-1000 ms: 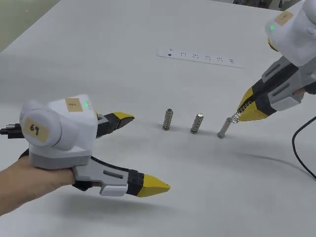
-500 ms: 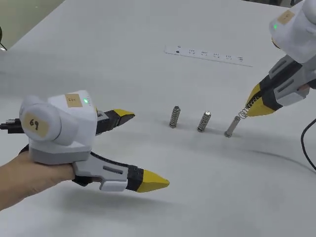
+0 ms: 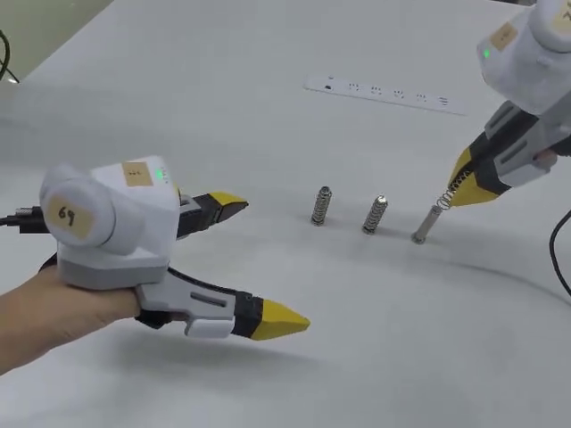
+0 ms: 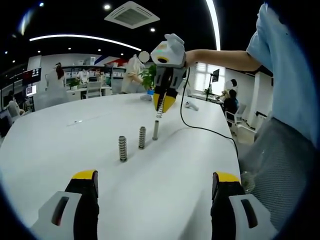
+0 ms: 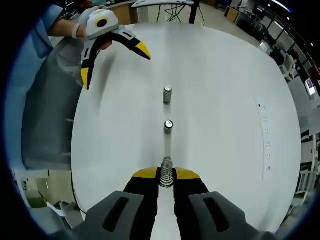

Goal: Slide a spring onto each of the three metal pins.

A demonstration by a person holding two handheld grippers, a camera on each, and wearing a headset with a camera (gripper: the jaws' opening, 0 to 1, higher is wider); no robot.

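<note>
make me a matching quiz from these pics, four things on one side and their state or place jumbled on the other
1 left gripper
2 right gripper
3 pin nearest the right gripper
4 power strip

a lying at the far side of the table
b shut on a spring
c open, holding nothing
d shaft bare

Pairs: 1-c, 2-b, 3-d, 4-a

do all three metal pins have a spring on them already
No, the rightmost silver metal pin stands bare, and its coiled steel spring is pinched in the right gripper.
</note>
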